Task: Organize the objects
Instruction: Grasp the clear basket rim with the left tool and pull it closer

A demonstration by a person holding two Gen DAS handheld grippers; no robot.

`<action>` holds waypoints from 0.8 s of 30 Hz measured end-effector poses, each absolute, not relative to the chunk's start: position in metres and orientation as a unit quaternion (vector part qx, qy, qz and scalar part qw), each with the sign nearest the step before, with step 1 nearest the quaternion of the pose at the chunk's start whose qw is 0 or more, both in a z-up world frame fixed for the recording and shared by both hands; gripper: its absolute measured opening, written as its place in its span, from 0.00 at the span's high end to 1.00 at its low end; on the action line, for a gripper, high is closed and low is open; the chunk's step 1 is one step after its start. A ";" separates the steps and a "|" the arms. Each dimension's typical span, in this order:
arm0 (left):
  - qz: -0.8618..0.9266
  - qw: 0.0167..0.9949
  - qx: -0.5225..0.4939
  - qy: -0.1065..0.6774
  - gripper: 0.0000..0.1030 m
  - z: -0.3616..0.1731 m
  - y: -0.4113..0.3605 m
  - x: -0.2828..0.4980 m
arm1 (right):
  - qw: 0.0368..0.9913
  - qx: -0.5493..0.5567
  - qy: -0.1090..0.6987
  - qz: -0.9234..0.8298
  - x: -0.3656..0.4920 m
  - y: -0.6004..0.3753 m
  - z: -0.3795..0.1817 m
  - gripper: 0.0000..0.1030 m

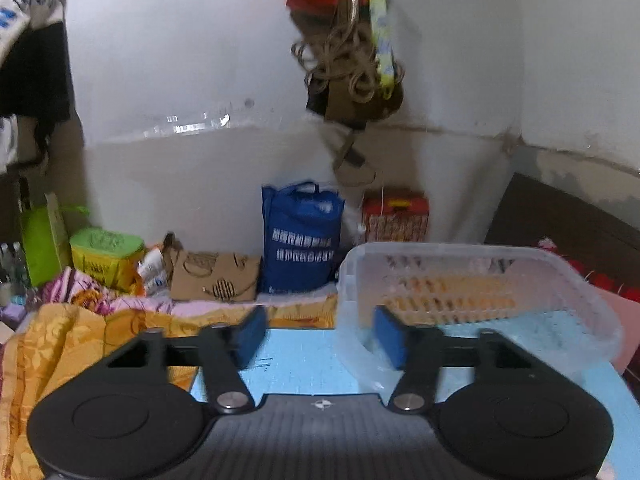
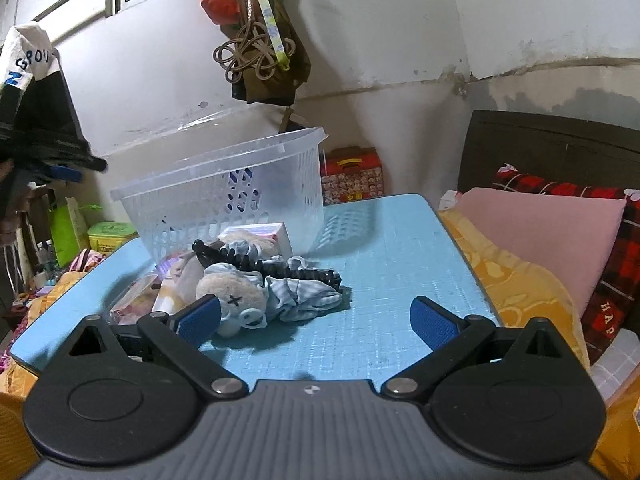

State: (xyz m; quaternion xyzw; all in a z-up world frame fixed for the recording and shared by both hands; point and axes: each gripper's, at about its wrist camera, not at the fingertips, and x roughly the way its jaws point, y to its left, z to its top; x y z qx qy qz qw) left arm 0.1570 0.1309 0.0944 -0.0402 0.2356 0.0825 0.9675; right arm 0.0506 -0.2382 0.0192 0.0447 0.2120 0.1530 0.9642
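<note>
A clear plastic basket (image 2: 224, 192) is tipped on the light blue table (image 2: 384, 264), its rim raised. Before it lies a pile: a plush toy (image 2: 232, 292), a black hair claw (image 2: 272, 266), blue-grey cloth (image 2: 304, 294), a small white box (image 2: 260, 236) and packets (image 2: 136, 304). My right gripper (image 2: 316, 318) is open, low over the table, its left finger beside the plush toy. My left gripper (image 1: 318, 330) is open at the basket's (image 1: 480, 292) near left corner, its right finger (image 1: 390, 336) inside or against the wall. I cannot tell whether it touches.
A bed with orange cover (image 2: 516, 280), pink pillow (image 2: 552, 236) and red plaid pillow (image 2: 616, 280) lies right of the table. Behind stand a blue bag (image 1: 300, 236), a brown paper bag (image 1: 216, 276), a red box (image 1: 396, 216) and a green box (image 1: 106, 254). Bags (image 2: 256, 40) hang on the wall.
</note>
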 end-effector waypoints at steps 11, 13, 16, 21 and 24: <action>0.045 0.959 -0.046 0.278 0.63 0.070 0.125 0.197 | 0.961 0.052 0.217 0.166 0.059 -0.232 0.013 0.00; 0.048 0.958 -0.042 0.280 0.82 0.068 0.123 0.195 | 0.960 0.049 0.216 0.169 0.058 -0.230 0.012 0.00; 0.059 0.958 -0.023 0.281 0.85 0.066 0.118 0.194 | 0.960 0.045 0.213 0.174 0.056 -0.227 0.012 0.00; 0.075 0.957 -0.014 0.279 0.85 0.067 0.110 0.190 | 0.961 0.040 0.207 0.179 0.048 -0.224 0.013 0.00; 0.082 0.957 -0.008 0.279 0.85 0.068 0.105 0.186 | 0.959 0.043 0.207 0.187 0.044 -0.221 0.012 0.00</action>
